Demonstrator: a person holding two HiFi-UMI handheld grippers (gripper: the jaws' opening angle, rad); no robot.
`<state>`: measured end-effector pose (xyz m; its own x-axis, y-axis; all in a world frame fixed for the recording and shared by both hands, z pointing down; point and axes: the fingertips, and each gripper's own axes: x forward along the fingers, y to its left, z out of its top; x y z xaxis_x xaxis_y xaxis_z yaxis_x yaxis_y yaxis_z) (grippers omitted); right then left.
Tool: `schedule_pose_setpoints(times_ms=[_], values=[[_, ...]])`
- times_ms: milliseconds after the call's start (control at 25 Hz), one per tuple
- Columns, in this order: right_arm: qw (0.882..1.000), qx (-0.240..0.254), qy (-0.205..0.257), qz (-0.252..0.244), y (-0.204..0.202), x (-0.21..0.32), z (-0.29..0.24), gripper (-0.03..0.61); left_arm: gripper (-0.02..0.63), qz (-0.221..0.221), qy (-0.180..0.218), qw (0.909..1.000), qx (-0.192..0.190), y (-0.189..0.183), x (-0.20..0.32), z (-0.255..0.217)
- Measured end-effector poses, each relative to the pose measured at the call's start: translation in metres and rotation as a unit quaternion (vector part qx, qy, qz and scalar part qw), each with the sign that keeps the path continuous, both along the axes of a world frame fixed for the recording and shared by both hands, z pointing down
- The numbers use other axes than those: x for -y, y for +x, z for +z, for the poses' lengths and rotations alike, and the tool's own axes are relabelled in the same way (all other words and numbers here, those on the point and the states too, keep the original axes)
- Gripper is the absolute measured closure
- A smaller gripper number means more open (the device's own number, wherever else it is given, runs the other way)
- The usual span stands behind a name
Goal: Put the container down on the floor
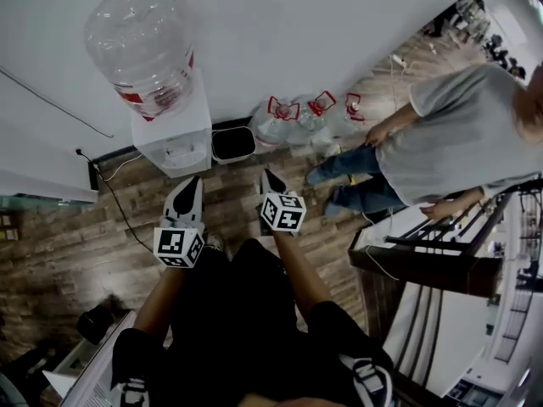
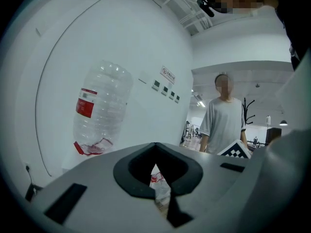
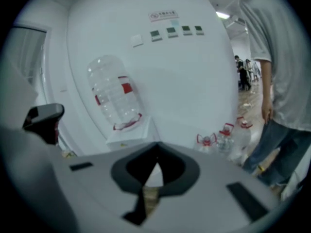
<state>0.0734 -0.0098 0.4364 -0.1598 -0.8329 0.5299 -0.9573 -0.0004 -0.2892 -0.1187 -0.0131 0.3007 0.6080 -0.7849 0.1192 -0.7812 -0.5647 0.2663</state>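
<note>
Three clear water containers with red handles (image 1: 299, 119) stand on the wooden floor against the white wall; the right gripper view shows these containers (image 3: 225, 138) low at the right. My left gripper (image 1: 190, 186) and right gripper (image 1: 270, 178) are held side by side above the floor, a little short of the containers, both shut with nothing in them. In the left gripper view the left gripper (image 2: 156, 148) points at the wall, and a bit of a red-capped container (image 2: 158, 182) shows through the slot behind its jaws. The right gripper (image 3: 156, 148) points towards the dispenser's base.
A white water dispenser (image 1: 175, 141) with a large upturned clear bottle (image 1: 146, 47) stands at the wall on the left, with a small dark bin (image 1: 233, 144) beside it. A person in a grey shirt and jeans (image 1: 441, 142) stands right of the containers. A dark table (image 1: 407, 257) is at the right.
</note>
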Motion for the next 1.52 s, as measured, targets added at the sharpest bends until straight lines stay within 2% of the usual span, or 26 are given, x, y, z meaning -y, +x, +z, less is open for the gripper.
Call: schedule_pose_setpoints(times_ms=[280,600,1000,1520], values=[[0.997,-0.033,0.068,-0.014,0.009,-0.065,-0.068,0.545,0.586,-0.019,-0.001,0.9998,0.006,0.023,-0.035,-0.012],[0.992,-0.04,0.11,-0.05,0.012,-0.139,-0.117,0.545,0.586,-0.042,0.007,0.9989,0.02,0.05,-0.087,-0.019],[0.992,-0.009,0.11,-0.067,0.02,-0.172,-0.111,0.546,0.586,-0.056,0.016,0.9977,0.035,0.062,-0.135,-0.018],[0.991,-0.017,0.112,-0.077,0.019,-0.173,-0.111,0.546,0.586,-0.061,0.015,0.9977,0.028,0.062,-0.14,-0.017]])
